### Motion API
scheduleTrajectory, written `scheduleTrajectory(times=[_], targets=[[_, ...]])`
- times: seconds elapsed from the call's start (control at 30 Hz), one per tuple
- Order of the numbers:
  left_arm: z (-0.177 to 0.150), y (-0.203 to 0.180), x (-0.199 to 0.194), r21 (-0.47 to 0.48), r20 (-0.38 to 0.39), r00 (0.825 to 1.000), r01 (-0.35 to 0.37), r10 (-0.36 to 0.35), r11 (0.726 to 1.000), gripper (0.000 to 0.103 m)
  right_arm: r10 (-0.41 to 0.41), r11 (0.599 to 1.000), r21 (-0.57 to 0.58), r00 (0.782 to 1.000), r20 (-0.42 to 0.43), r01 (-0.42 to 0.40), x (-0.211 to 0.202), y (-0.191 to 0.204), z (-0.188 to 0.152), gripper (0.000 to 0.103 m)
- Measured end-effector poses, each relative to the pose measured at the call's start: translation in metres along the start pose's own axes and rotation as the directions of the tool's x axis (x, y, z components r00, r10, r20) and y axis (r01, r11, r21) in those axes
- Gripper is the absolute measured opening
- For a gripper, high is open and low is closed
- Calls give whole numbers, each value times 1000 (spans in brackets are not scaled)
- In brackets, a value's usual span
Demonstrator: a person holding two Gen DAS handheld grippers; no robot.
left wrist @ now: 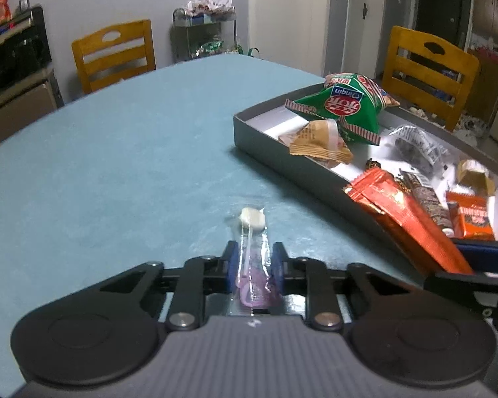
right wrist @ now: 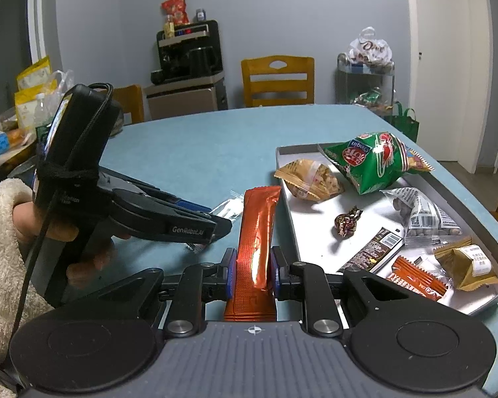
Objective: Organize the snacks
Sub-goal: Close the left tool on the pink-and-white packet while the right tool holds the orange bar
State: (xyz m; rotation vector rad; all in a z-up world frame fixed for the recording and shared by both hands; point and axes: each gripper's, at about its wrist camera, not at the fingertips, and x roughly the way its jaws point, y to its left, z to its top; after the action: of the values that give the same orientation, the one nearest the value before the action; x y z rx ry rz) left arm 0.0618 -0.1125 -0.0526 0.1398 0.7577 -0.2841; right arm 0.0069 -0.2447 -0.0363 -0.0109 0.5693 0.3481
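The left gripper (left wrist: 255, 262) has its blue fingers (left wrist: 233, 262) closed on a clear-wrapped white lollipop (left wrist: 251, 232) above the teal counter (left wrist: 116, 165). The right gripper (right wrist: 251, 270) pinches a long orange foil snack packet (right wrist: 256, 232) just left of the grey cardboard tray (right wrist: 474, 199), near the counter's right edge.

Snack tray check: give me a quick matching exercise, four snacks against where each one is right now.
Things:
1. lollipop
2. long orange packet
3. green chip bag
4. small foil candy

Places:
A. lying alone on bare tray floor, mid-tray
B. between the left gripper fingers, sweet end out over the blue table
C. at the tray's far end, partly over the rim
D. between the right gripper fingers, just left of the tray wall

Pairs: 1-B, 2-D, 3-C, 4-A
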Motion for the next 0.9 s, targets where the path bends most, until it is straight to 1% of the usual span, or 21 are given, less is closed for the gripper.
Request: scheduleTrajectory(times=[0.03,0.07,0.2,0.33,0.47,0.9], targets=[[0,-2,-1,7,6,1000,-9,9,1000,14,1,1000,1,1000,0,-1,0,0,0,22],[0,-2,-2,11,13,1000,-15,15,1000,8,2,1000,2,1000,0,-2,0,0,0,22],[2,-3,-11,20,36,999,-19,19,1000,3,0,1000,2,1000,1,0,0,0,0,22],[1,-6,-23,51,68,997,-41,38,998,1,0,1000,1,1000,4,0,0,1,0,22],[0,-9,-37,70,96,995,-47,41,996,1,3,1000,-2,1000,7,-3,-1,2,0,22],[5,-6,-82,79,185,982,-49,34,996,0,2,1000,-8,1000,17,-2,-6,3,2,22]])
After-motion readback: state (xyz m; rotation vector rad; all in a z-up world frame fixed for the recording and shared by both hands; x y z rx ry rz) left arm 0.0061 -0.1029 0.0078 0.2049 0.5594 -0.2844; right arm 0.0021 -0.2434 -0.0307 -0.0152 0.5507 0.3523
